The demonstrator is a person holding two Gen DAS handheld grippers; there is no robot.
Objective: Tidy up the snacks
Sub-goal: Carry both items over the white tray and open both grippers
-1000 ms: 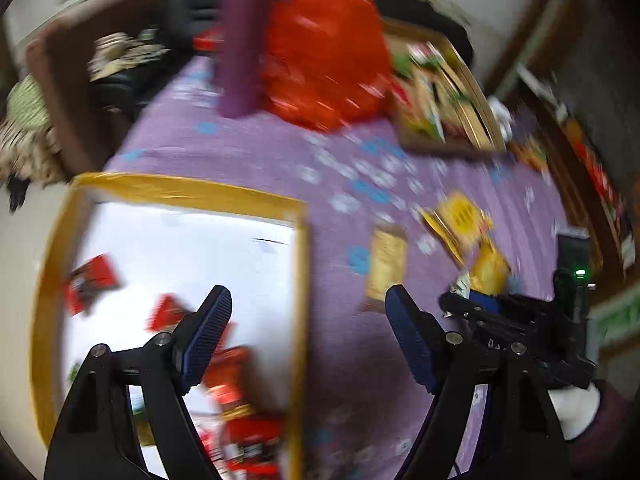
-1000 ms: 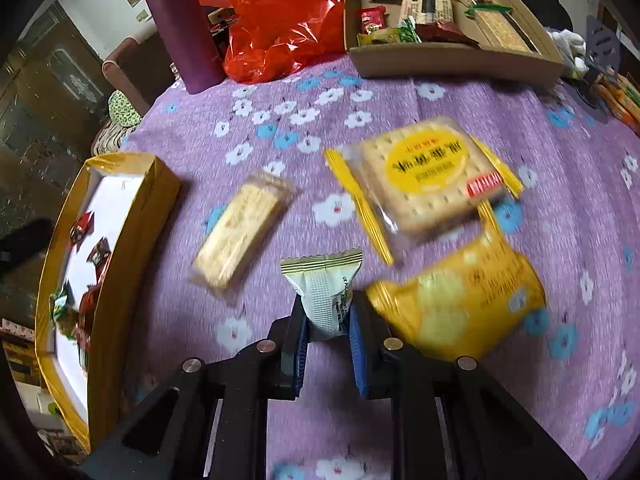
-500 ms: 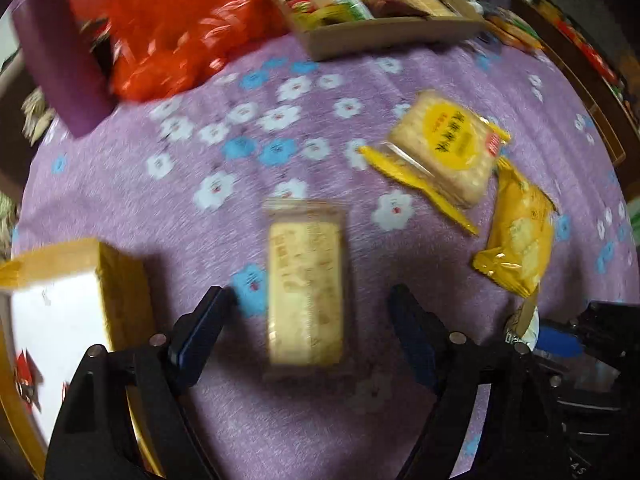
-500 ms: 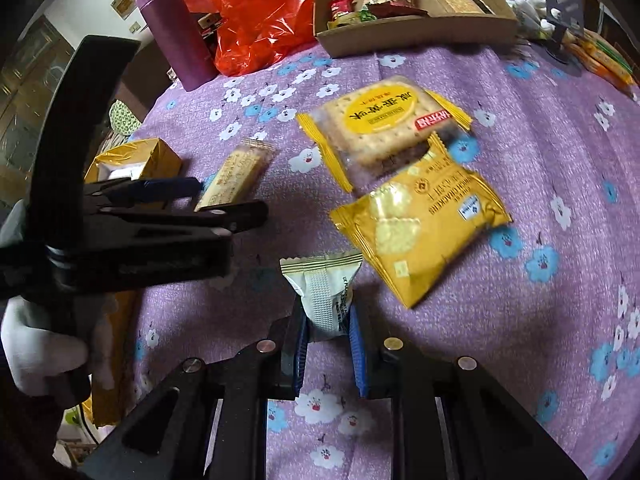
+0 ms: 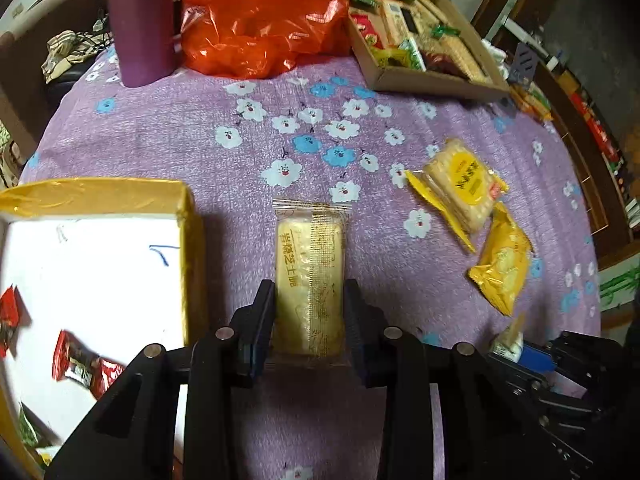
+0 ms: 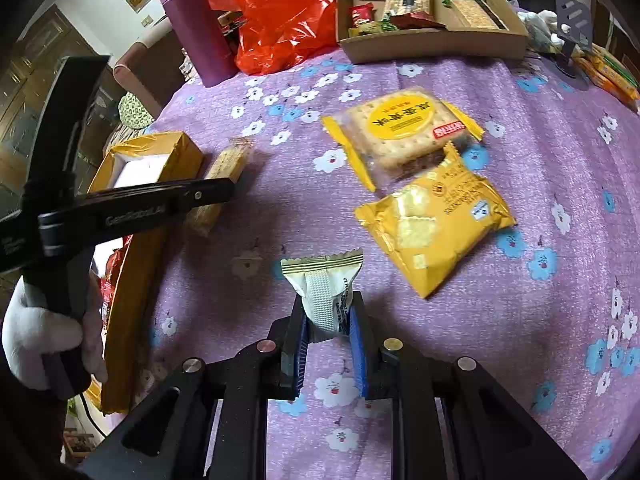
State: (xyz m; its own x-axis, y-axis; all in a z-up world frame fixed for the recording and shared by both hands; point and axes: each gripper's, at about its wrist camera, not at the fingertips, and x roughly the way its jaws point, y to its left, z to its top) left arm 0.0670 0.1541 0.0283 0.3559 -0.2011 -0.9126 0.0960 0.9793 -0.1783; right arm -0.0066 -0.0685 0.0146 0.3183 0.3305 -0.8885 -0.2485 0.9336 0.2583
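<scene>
A pale yellow cake packet [image 5: 310, 248] lies on the purple flowered cloth, lengthwise between my left gripper's [image 5: 309, 286] jaws. They are closing, and both pads touch its sides. The right wrist view shows the same packet [image 6: 230, 164] beside the yellow box [image 6: 176, 152], with the left gripper [image 6: 216, 192] over it. My right gripper [image 6: 328, 304] is shut on a small white packet [image 6: 320, 280], held just above the cloth. The yellow-walled box [image 5: 188, 240] with a white floor holds several red-wrapped snacks.
A round cracker pack [image 6: 400, 132] and a yellow biscuit bag [image 6: 432, 220] lie to the right. A cardboard tray [image 6: 432, 46] of snacks stands at the back, with a red plastic bag [image 5: 260, 20] and a purple bottle [image 5: 140, 20]. A white-gloved hand [image 6: 28, 328] holds the left gripper.
My left gripper swung from over the yellow box to the cake packet, came down and closed its jaws around it. The right gripper still holds the white packet and has shifted a little.
</scene>
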